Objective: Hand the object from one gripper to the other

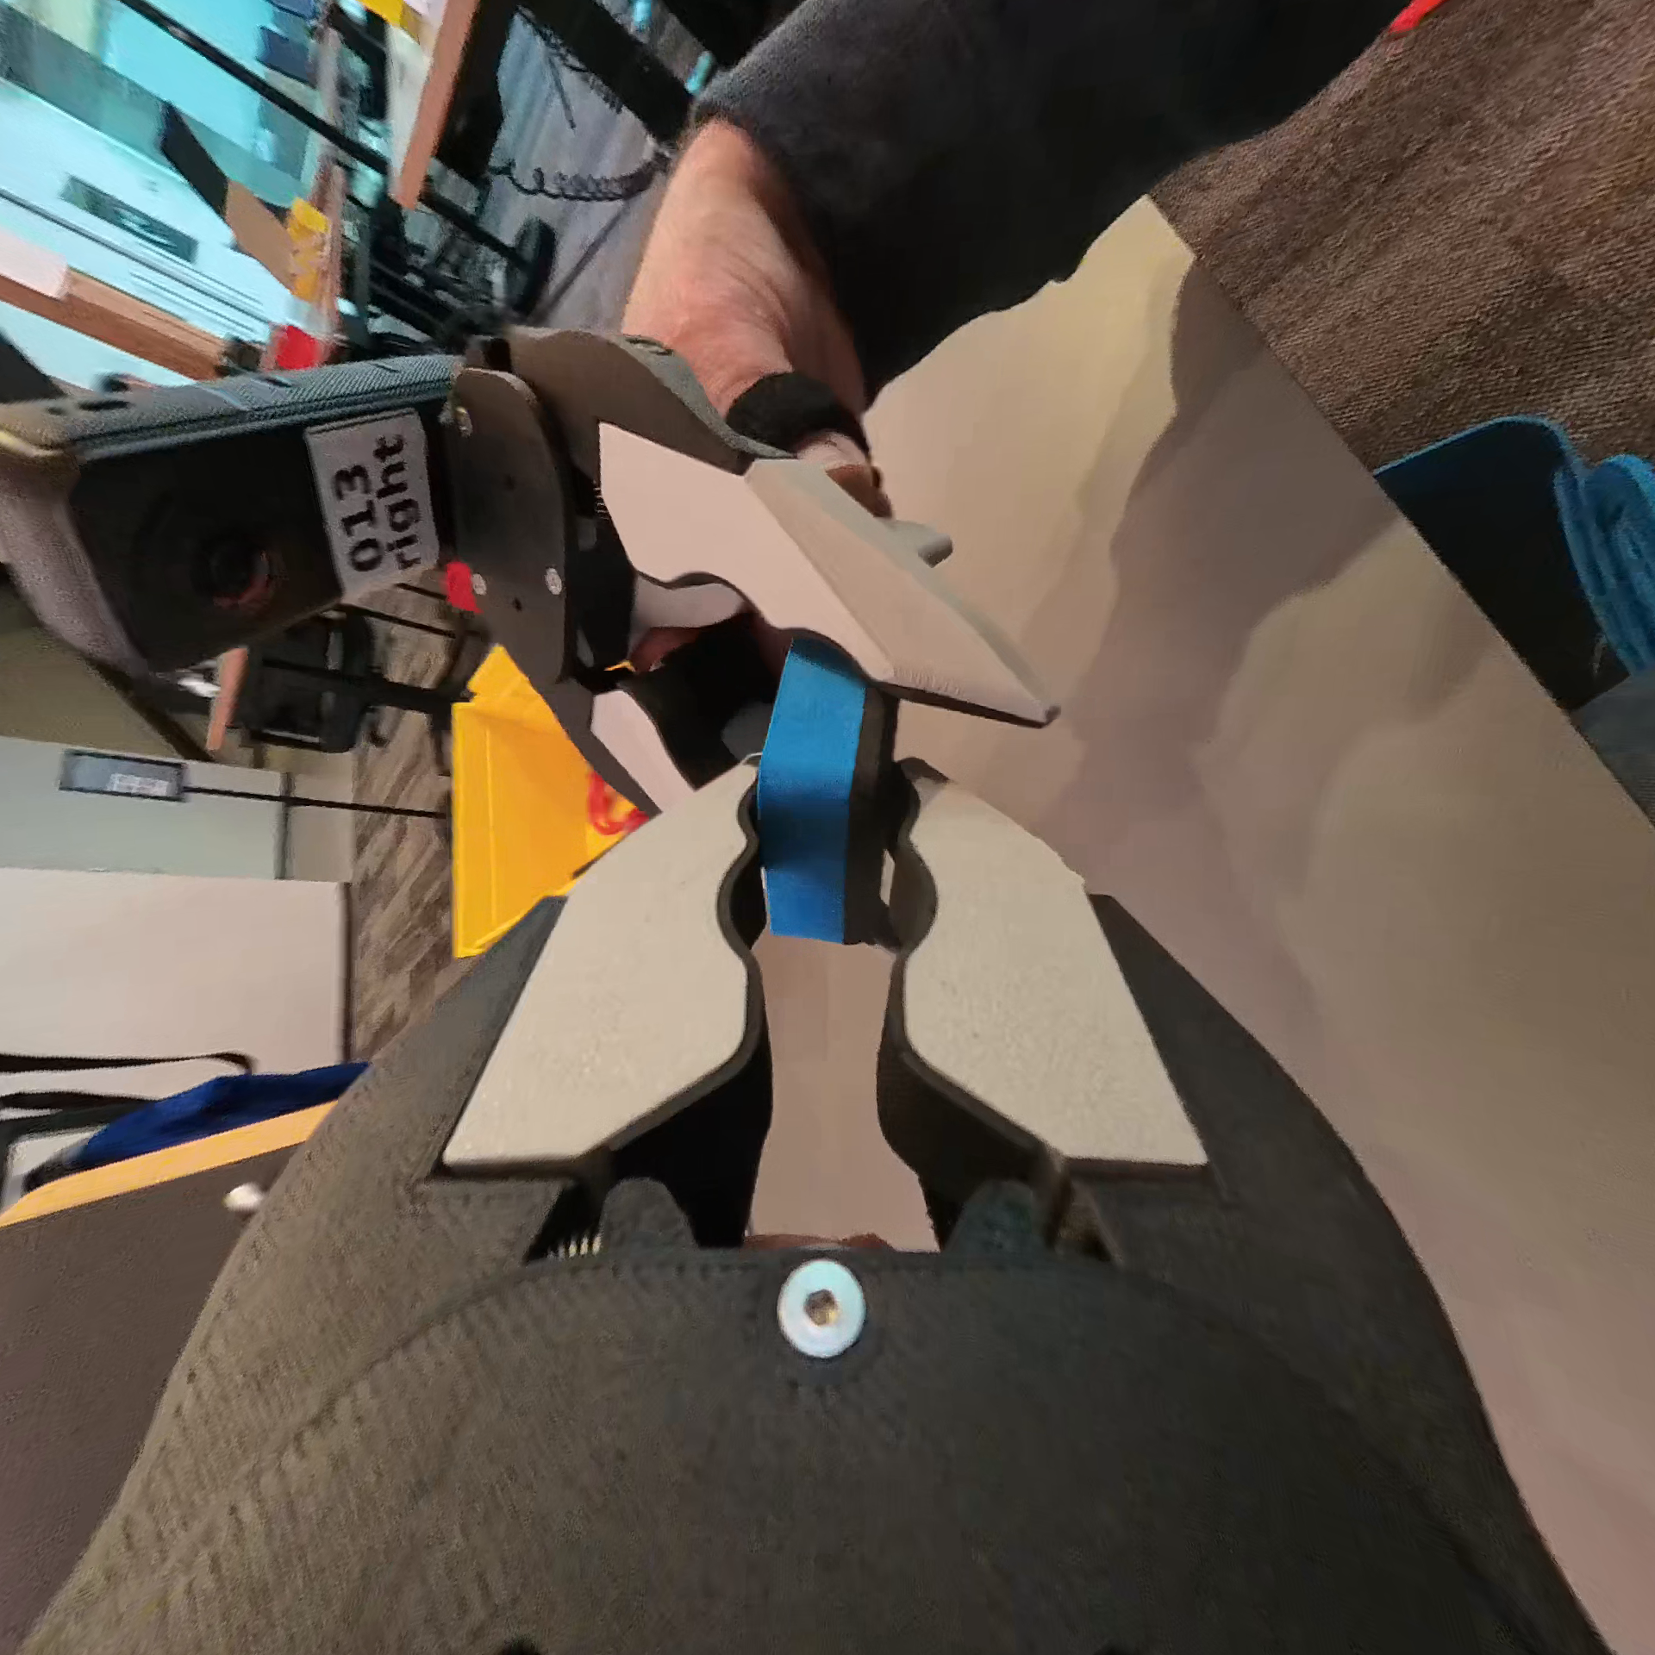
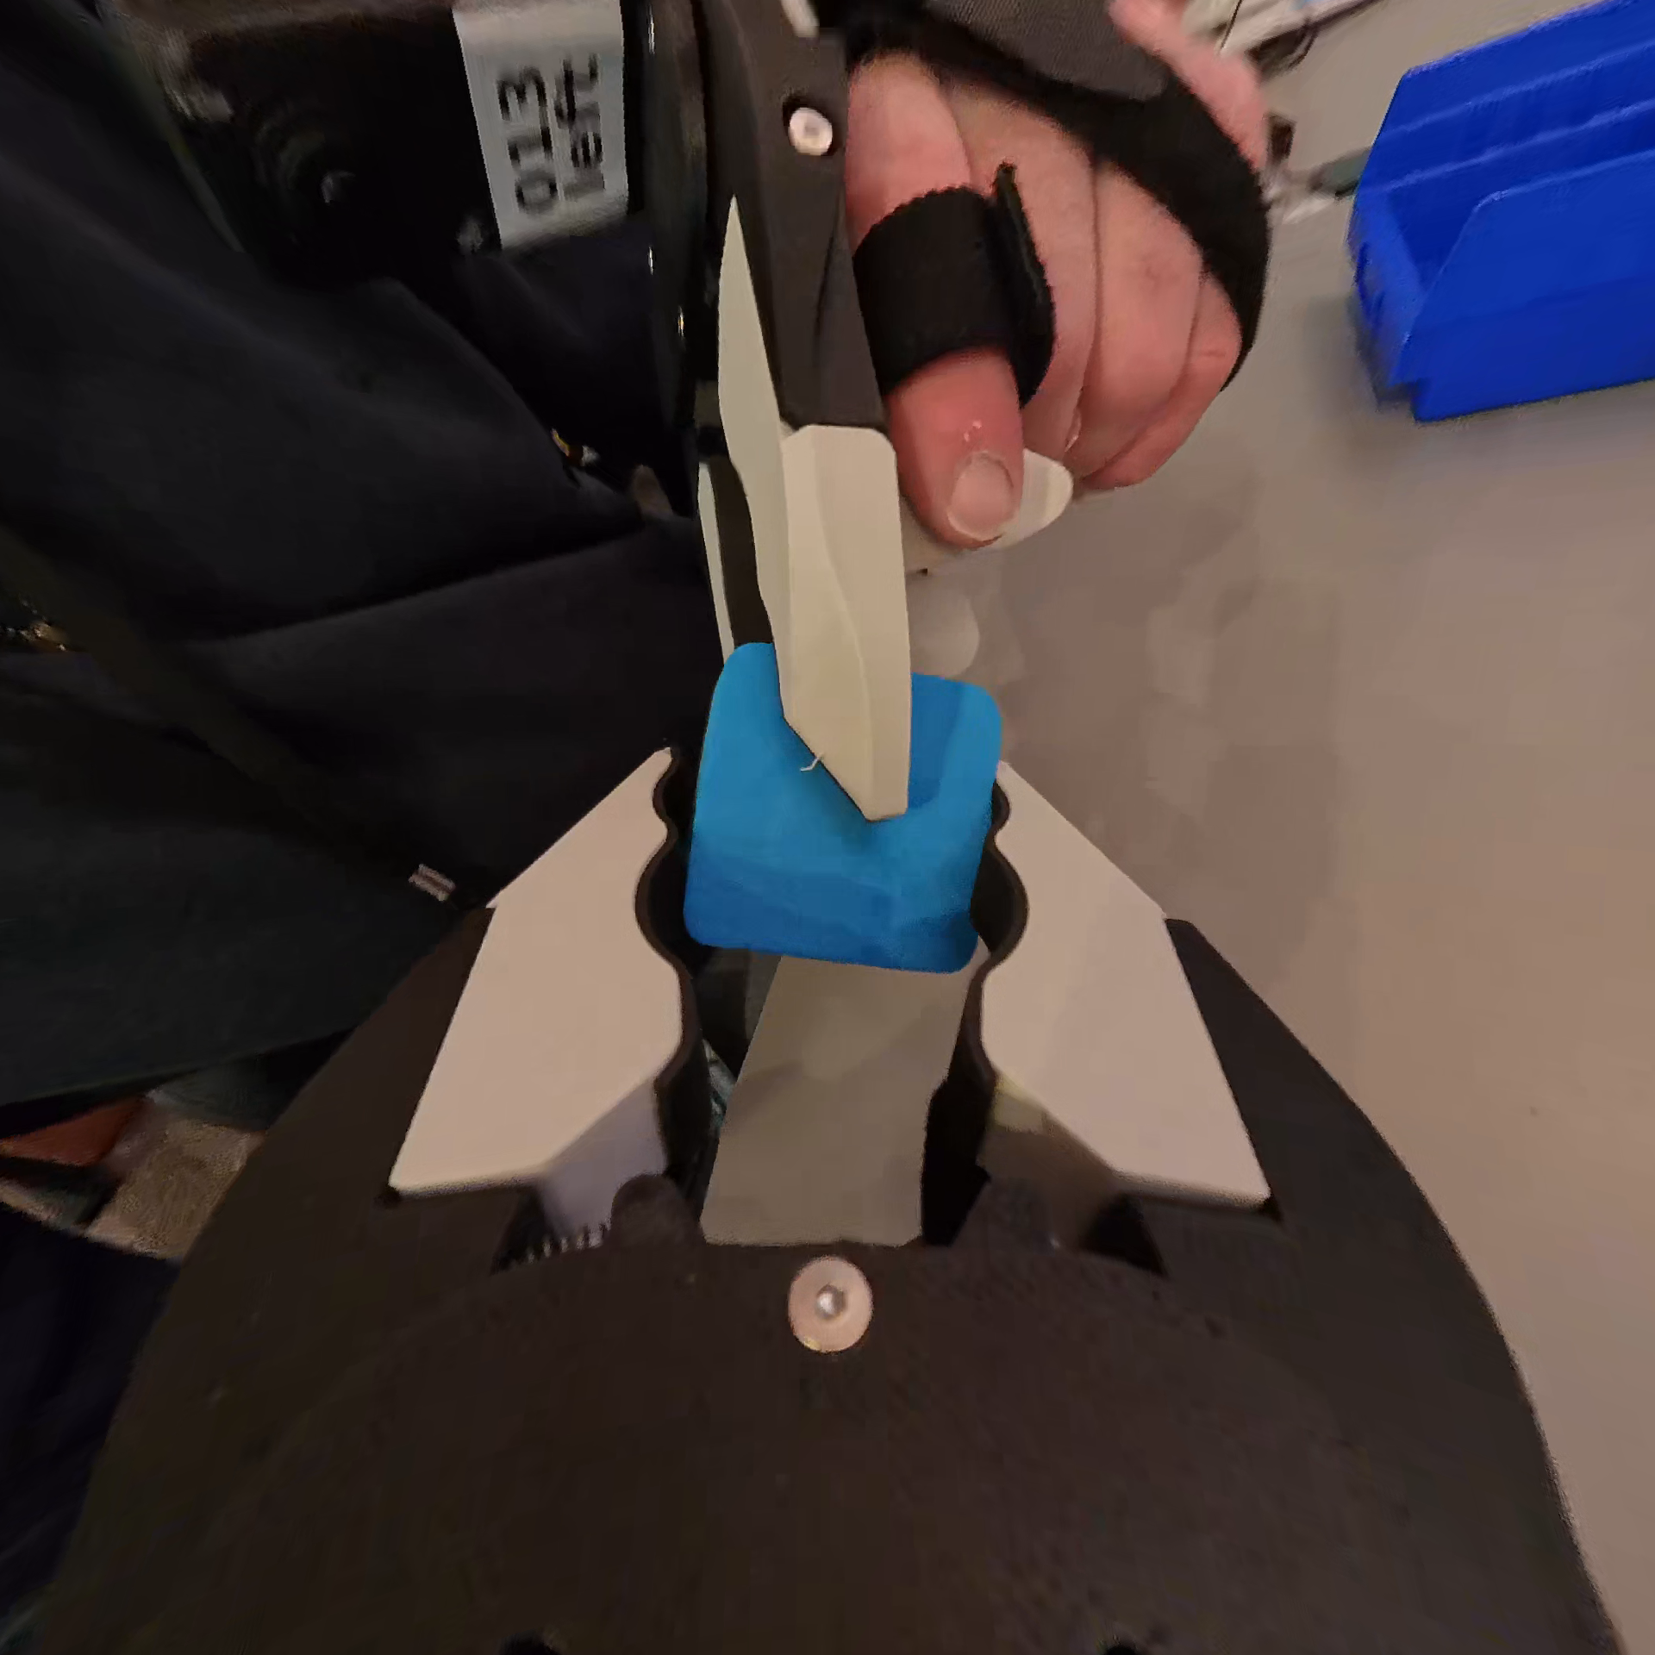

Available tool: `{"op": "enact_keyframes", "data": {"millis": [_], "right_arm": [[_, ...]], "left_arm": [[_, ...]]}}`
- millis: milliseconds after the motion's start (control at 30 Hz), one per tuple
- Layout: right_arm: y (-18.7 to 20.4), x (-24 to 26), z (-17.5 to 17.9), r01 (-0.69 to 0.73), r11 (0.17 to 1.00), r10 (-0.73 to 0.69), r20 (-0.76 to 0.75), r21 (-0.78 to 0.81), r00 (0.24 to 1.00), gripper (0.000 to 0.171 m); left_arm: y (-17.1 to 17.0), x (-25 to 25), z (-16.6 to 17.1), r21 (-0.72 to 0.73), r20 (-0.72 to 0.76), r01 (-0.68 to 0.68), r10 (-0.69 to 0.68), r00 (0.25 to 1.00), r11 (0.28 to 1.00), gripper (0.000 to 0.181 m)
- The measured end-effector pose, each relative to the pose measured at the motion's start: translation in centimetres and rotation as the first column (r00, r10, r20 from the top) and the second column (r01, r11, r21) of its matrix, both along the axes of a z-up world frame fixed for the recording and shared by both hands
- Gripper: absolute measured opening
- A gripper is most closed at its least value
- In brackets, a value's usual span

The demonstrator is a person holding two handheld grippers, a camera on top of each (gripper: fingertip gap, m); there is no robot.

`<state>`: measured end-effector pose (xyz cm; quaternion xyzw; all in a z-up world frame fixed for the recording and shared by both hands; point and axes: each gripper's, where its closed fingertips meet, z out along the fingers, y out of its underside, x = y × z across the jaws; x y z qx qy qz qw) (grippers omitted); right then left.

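A blue block [image 2: 806,860] with rounded corners is held in the air between both grippers. My right gripper [image 2: 833,806] is shut on it, with a fingertip on each side. The left gripper reaches in from above, and one of its pale fingers [image 2: 842,627] lies flat on the block's near face; its other finger is hidden behind the block. In the left wrist view my left gripper [image 1: 828,806] is shut across the thin side of the blue block [image 1: 806,806]. The right gripper's upper finger [image 1: 896,618] crosses just above it.
The grey table top [image 2: 1343,806] lies below and to the right. A blue bin [image 2: 1504,233] stands at its far right. A yellow bin [image 1: 510,806] shows beyond the table's edge. A person's hand [image 2: 1075,340] and dark sleeve [image 2: 313,627] are close by. Both grippers' tips are close together, under 4 cm apart.
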<state>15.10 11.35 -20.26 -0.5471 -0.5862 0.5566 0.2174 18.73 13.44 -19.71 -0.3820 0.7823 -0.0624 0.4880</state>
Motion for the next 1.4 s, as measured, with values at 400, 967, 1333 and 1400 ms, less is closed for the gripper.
{"op": "enact_keyframes", "data": {"millis": [400, 967, 1333, 1400], "right_arm": [[1.7, 1.4, 5.2, 0.069, 0.955, -0.205, -0.474, -0.289, 0.857, 0.090], [-1.9, 1.0, 7.2, -0.238, 0.893, -0.045, -0.601, -0.383, 0.798, 0.077], [-0.1, 0.4, 6.2, 0.008, 0.951, -0.178, -0.528, -0.309, 0.831, 0.074], [0.8, 0.4, 6.0, 0.126, 0.957, -0.246, -0.501, -0.263, 0.830, 0.073]], "left_arm": [[-0.1, 0.5, 4.1, -0.177, 0.419, 0.018, 0.059, 0.906, 0.984, 0.022], [-1.9, 0.5, 5.1, -0.026, 0.391, 0.108, -0.089, 0.916, 0.994, 0.022], [-0.7, 0.5, 4.1, -0.020, 0.366, 0.039, -0.029, 0.930, 0.999, 0.038], [-0.1, 0.2, 3.9, -0.005, 0.360, 0.000, 0.002, 0.933, 1.000, 0.050]]}}
